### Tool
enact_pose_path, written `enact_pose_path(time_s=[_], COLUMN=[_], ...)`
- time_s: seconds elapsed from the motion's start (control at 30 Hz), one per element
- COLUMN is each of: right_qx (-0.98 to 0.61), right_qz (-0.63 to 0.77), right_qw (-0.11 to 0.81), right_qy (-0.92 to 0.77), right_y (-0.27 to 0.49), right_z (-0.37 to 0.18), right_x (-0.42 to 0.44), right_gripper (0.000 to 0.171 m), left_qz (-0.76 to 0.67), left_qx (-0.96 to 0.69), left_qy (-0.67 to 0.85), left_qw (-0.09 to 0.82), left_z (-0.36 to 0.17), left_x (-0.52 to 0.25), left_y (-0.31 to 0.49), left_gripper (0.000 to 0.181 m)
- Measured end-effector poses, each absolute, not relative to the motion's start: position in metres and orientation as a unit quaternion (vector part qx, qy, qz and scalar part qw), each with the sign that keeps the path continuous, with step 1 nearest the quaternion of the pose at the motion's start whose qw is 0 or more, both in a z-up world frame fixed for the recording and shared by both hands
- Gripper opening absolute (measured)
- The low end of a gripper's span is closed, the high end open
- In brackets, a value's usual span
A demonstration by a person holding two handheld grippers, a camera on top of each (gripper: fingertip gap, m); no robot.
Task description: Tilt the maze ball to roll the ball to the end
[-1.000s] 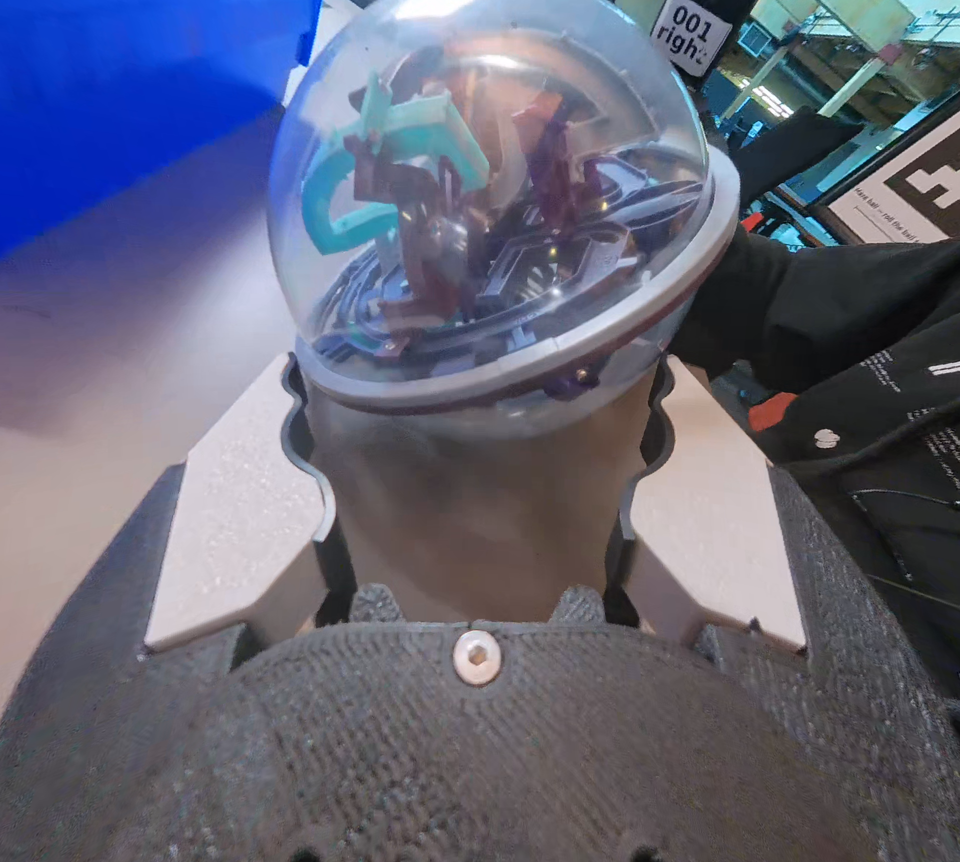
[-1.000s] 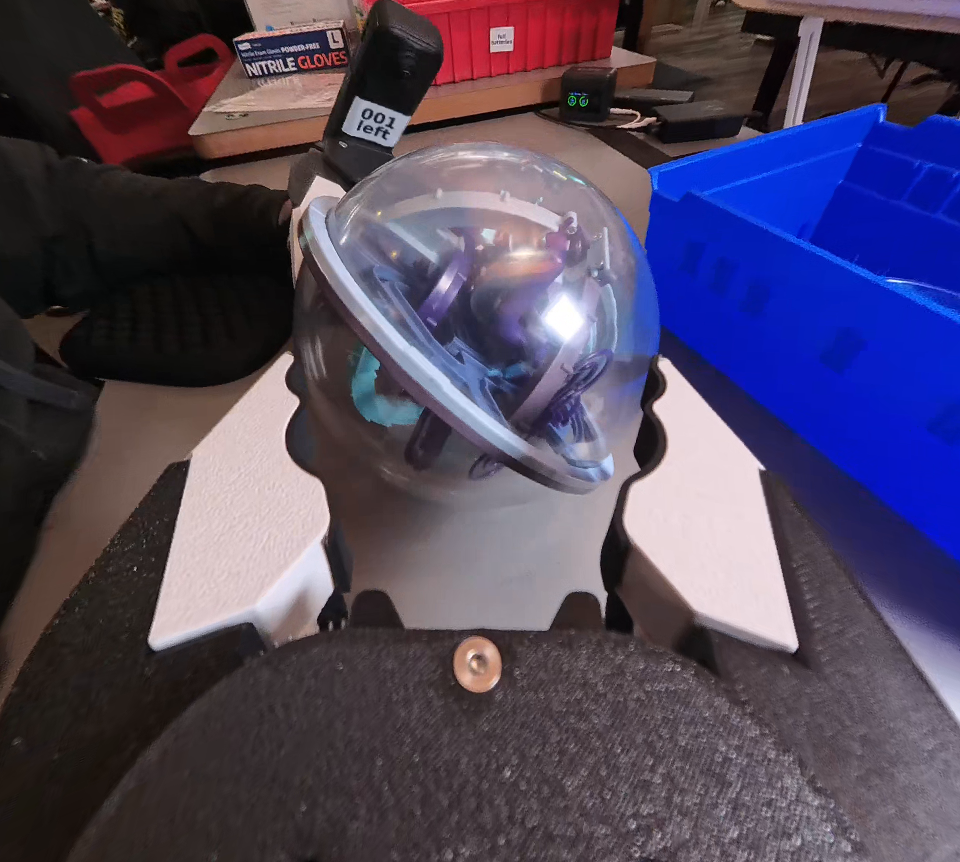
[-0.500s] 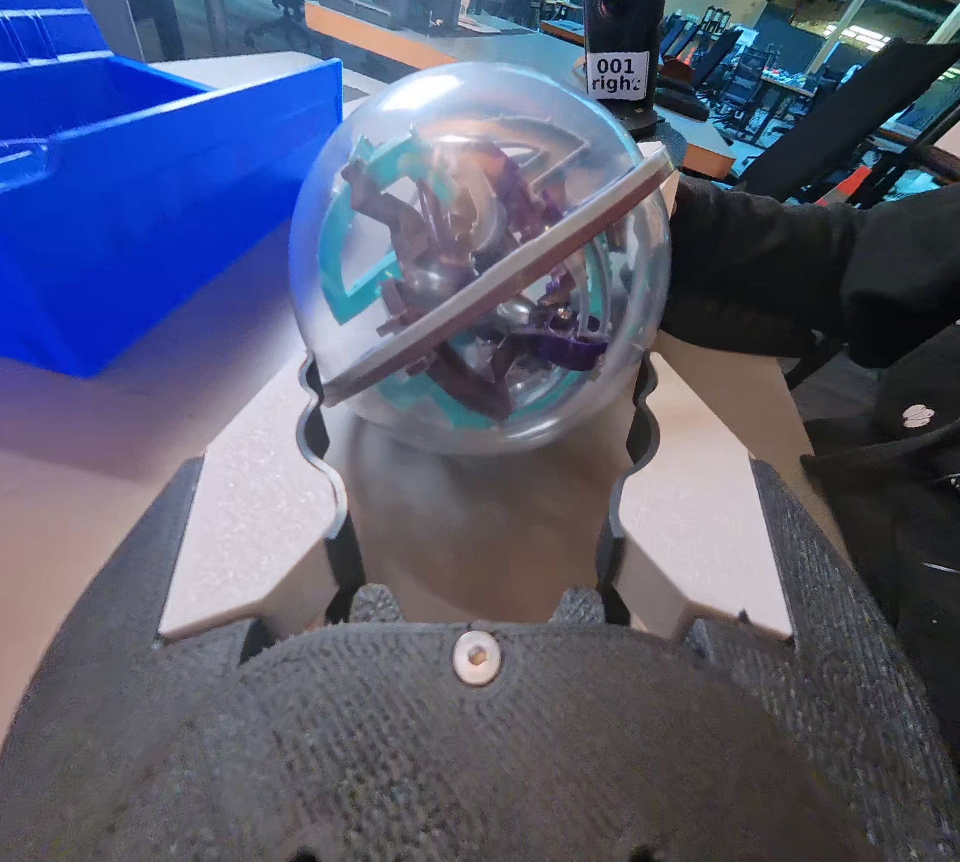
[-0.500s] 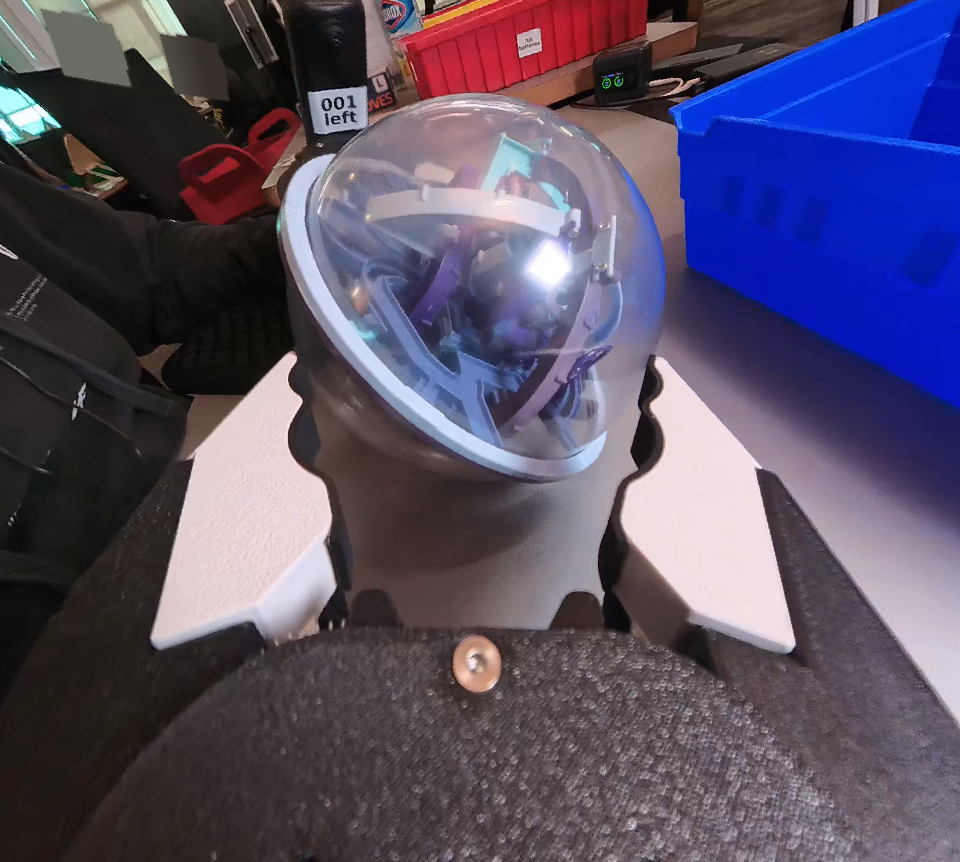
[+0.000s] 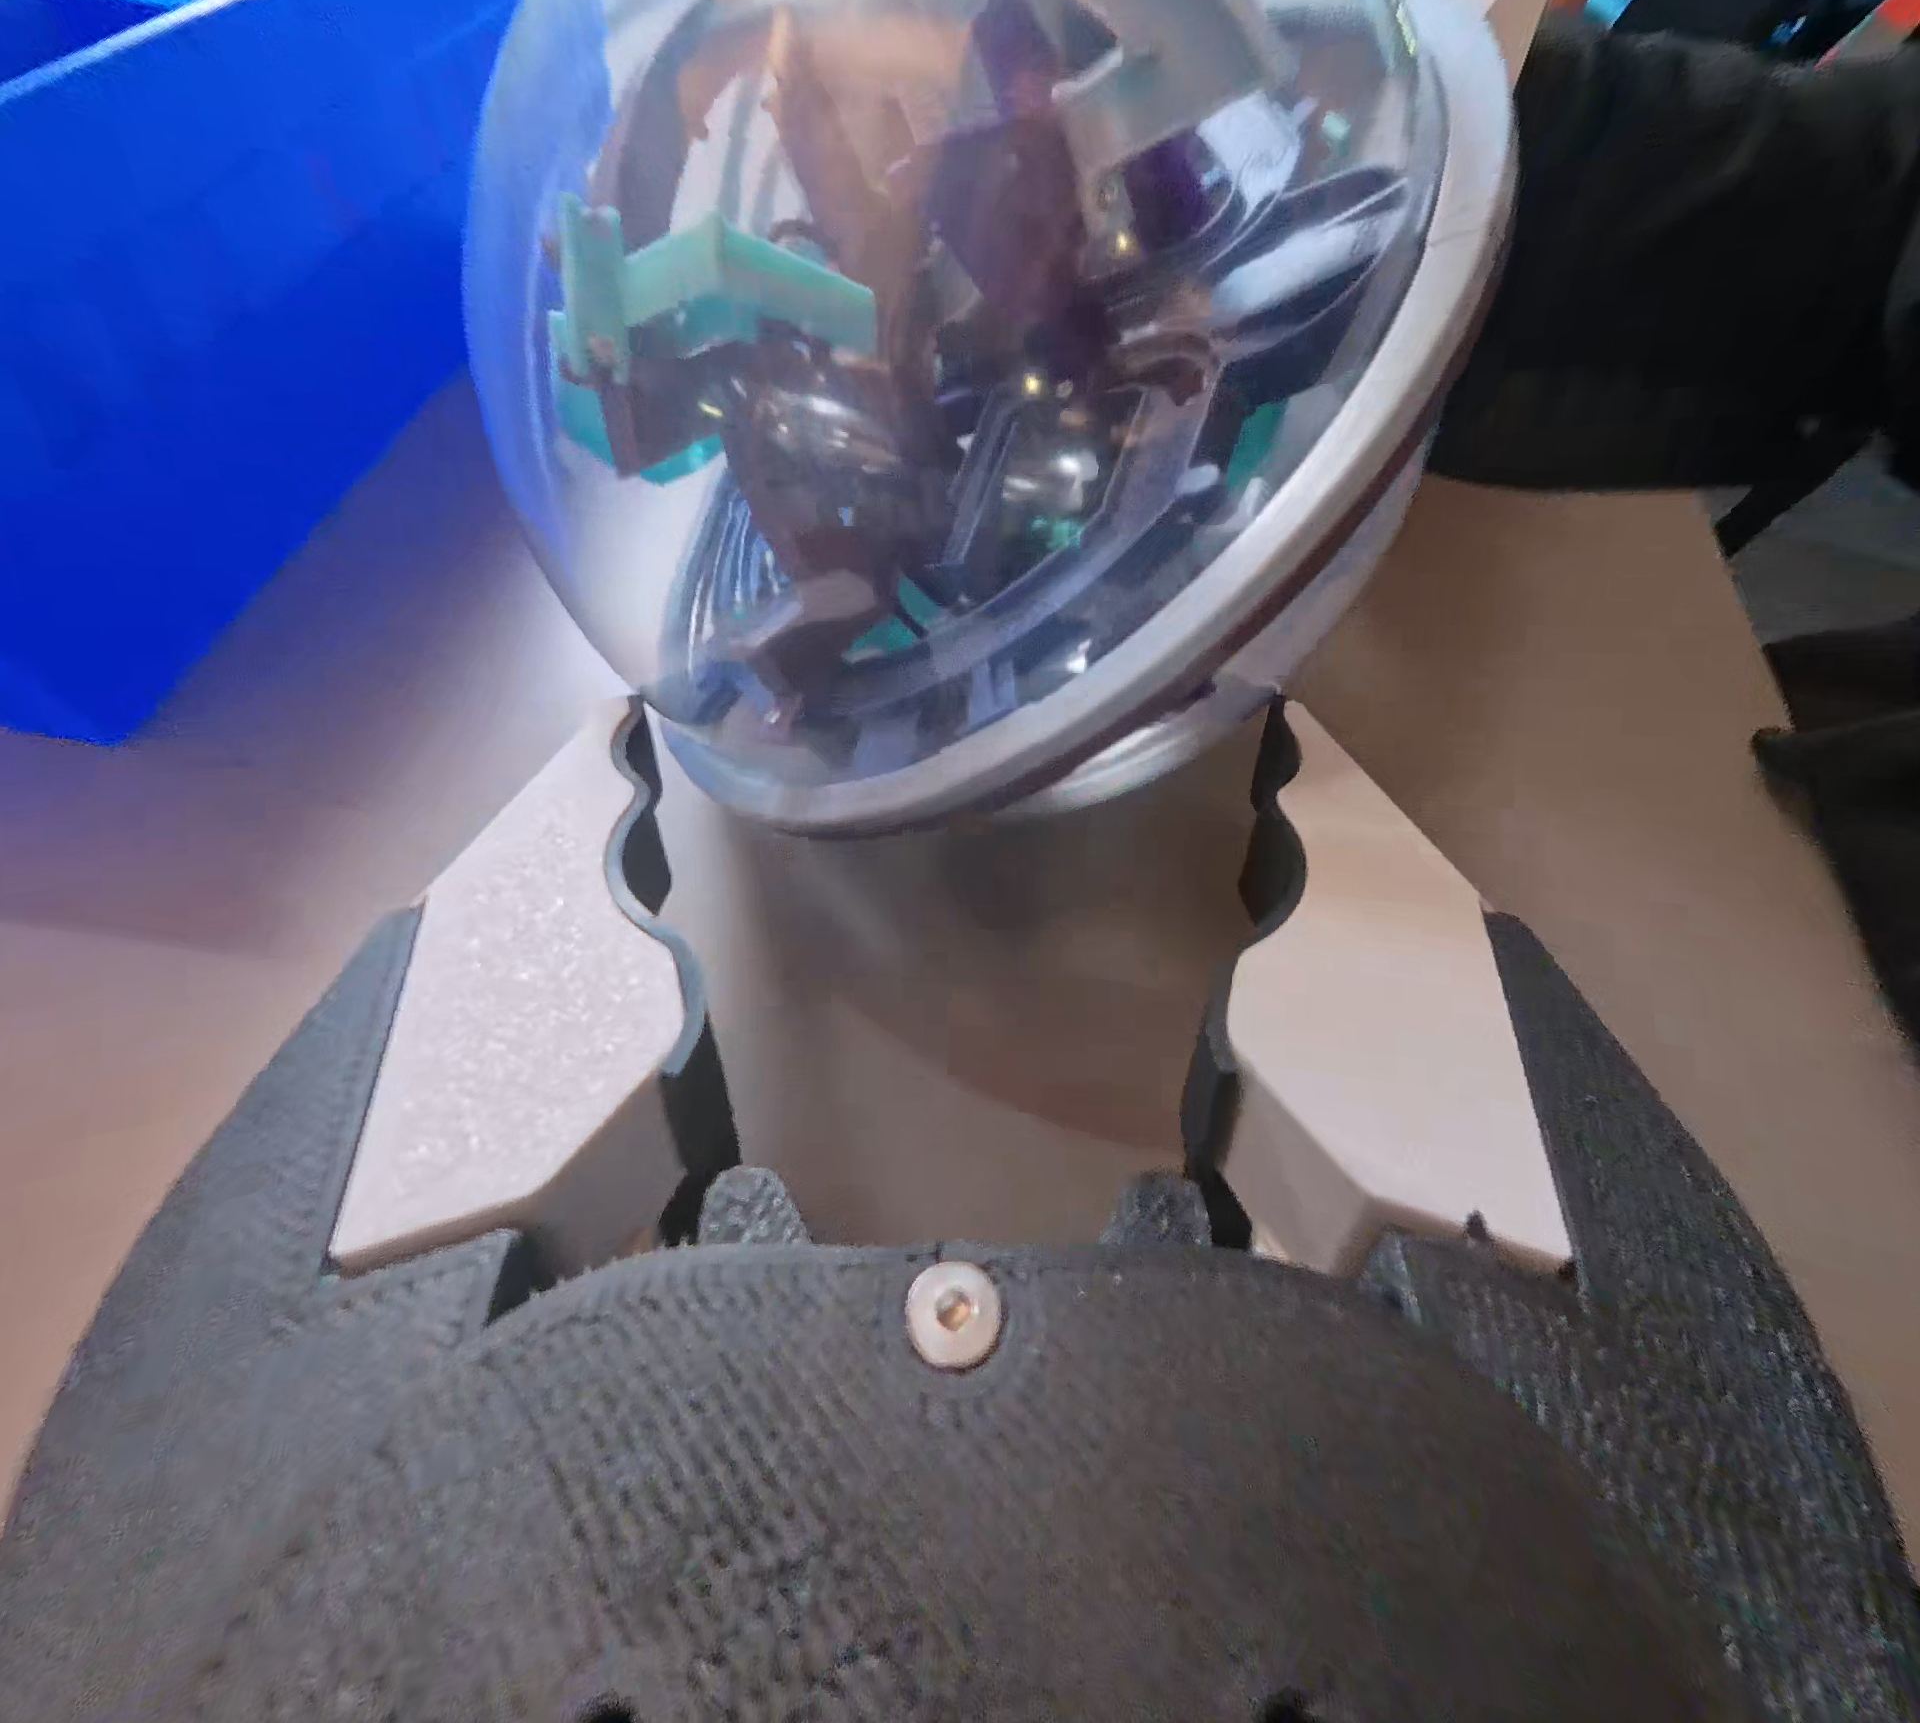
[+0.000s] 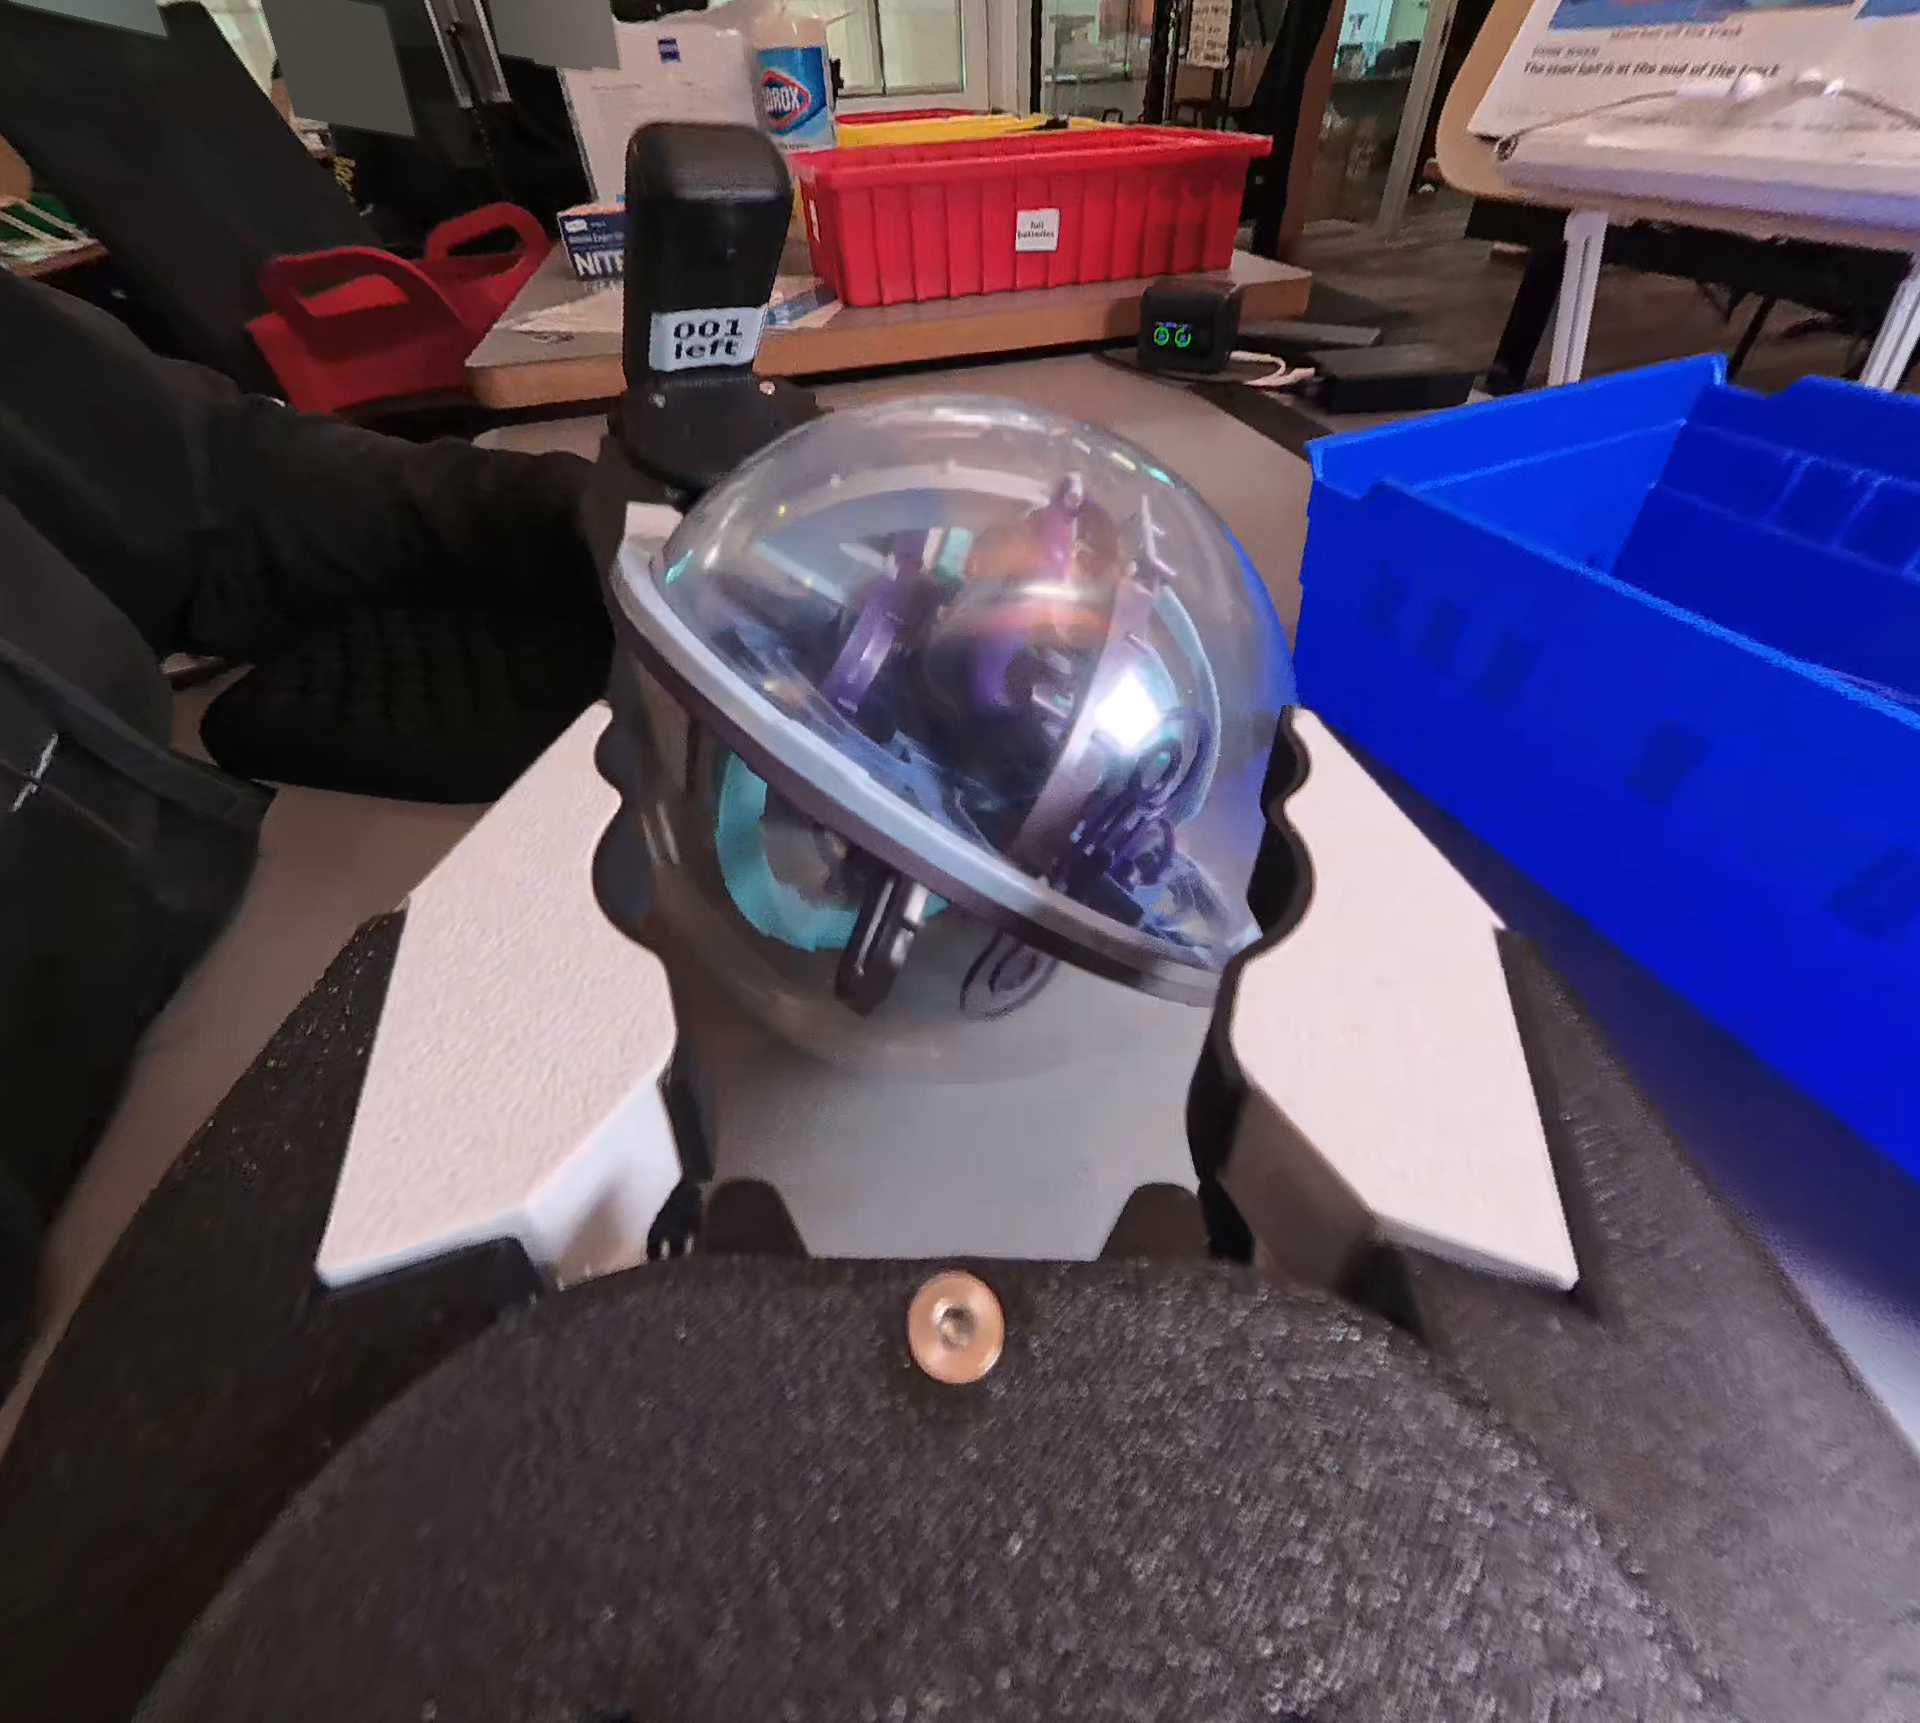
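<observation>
Left gripper [image 5: 951,738], black textured body with white finger plates, is pressing its fingertips against the lower sides of the clear plastic maze ball [image 5: 966,302], a sphere with a grey equator ring and teal, purple and brown tracks inside; jaws are set about sphere-wide and gripping it. Right gripper [image 6: 940,826], same build, is cradling the maze ball [image 6: 945,717] from the opposite side, wavy black pads hugging the shell left and right, so both grippers are sharing the hold. Sphere is being held between the two grippers over the tan tabletop [image 5: 260,894], just beside the blue plastic bin [image 6: 1621,655]. Whether it is touching the tabletop or lifted clear is not readable. Equator ring is sitting tilted, sloping down toward the bin side in the right wrist view, so a tilt is under way.

Progress: grasp is done, tilting is going on. Small steel ball is possibly the shiny round spot [image 5: 1049,463] in the dark track near the middle, but motion blur and glare are making that uncertain. Nothing is showing it parked at a track end, so I am judging the task mid-way at best. Left to do: more tilts to walk the steel ball along the remaining track to the finish.
</observation>
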State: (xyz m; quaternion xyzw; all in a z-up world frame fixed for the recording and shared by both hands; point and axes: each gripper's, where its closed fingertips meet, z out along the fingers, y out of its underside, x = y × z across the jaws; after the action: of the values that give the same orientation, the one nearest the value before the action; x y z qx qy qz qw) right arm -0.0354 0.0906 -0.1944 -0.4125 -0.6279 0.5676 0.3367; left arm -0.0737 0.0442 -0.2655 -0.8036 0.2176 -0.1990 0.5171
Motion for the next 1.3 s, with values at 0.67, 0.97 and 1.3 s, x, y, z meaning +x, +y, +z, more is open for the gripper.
enact_pose_path(time_s=[0.67, 0.97, 1.3], right_qx=[-0.47, -0.457, -0.423], right_qz=[0.596, 0.58, 0.536], right_qw=[0.24, 0.236, 0.324], right_qy=[-0.605, -0.632, -0.655], right_y=[0.093, 0.081, 0.082], right_z=[-0.215, -0.229, -0.219], right_x=[-0.033, -0.035, -0.038], right_gripper=[0.125, 0.127, 0.127], left_qz=[-0.195, -0.171, -0.136], left_qx=[-0.747, -0.719, -0.722], left_qy=[0.205, 0.227, 0.259], left_qw=[0.601, 0.634, 0.627], left_z=[-0.219, -0.204, -0.219], left_x=[-0.08, -0.08, -0.084], left_y=[0.039, 0.033, 0.033], left_gripper=[0.11, 0.11, 0.111])
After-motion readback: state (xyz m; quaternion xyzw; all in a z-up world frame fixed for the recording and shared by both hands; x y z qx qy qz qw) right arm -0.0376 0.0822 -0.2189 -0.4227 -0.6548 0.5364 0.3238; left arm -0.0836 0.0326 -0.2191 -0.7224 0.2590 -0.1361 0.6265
